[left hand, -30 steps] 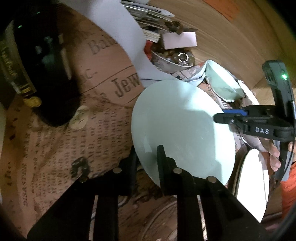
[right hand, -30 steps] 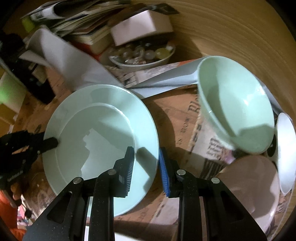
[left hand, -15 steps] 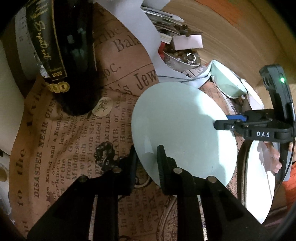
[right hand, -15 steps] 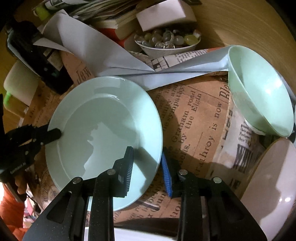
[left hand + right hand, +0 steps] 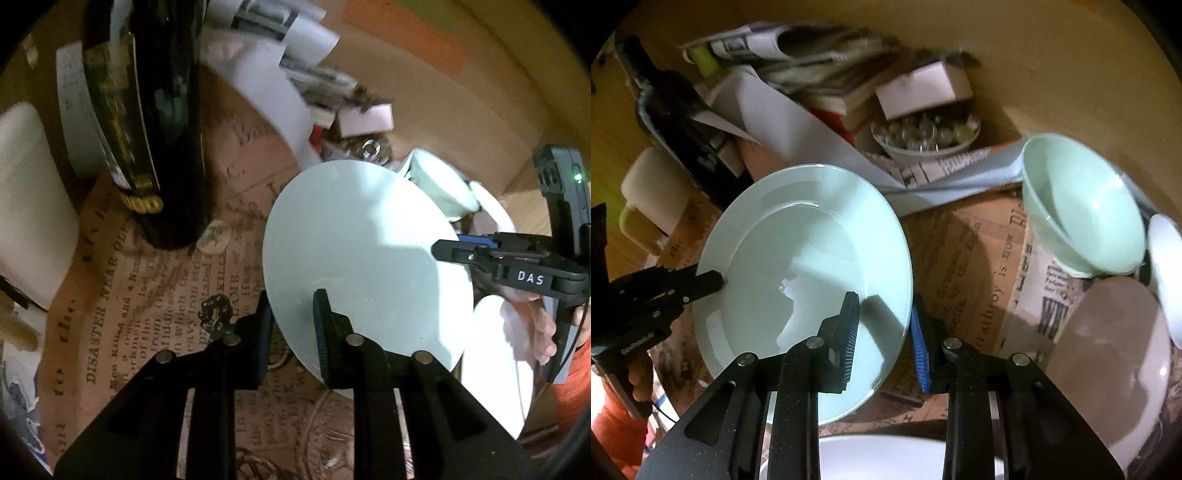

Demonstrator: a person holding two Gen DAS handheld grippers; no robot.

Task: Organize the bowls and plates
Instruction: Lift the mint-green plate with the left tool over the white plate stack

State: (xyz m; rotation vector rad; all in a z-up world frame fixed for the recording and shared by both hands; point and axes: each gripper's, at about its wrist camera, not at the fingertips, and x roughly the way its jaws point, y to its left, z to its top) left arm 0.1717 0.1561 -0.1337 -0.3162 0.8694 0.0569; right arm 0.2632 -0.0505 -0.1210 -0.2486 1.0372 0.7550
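A pale green plate [image 5: 362, 251] hangs tilted above the newspaper-covered table, held by opposite rims. My left gripper [image 5: 293, 299] is shut on its near-left rim and shows at the left of the right wrist view [image 5: 714, 282]. My right gripper [image 5: 883, 304] has the plate [image 5: 798, 243] rim between its pads, its jaws closing on it. From the left wrist view it [image 5: 448, 244] reaches in from the right. A pale green bowl [image 5: 1082, 206] sits tilted at the right. A white plate [image 5: 886, 458] lies below the grippers.
A dark wine bottle [image 5: 147, 122] stands close on the left. A bowl of glass beads [image 5: 927, 136], a white box and piled papers [image 5: 812, 62] crowd the back. A pinkish bowl [image 5: 1115, 350] and a white bowl [image 5: 1167, 273] sit at the right. Printed paper [image 5: 147, 314] covers the table.
Both grippers have carried the plate up and toward the bottle, which now looms larger in the left wrist view. Both still hold the plate's rims.
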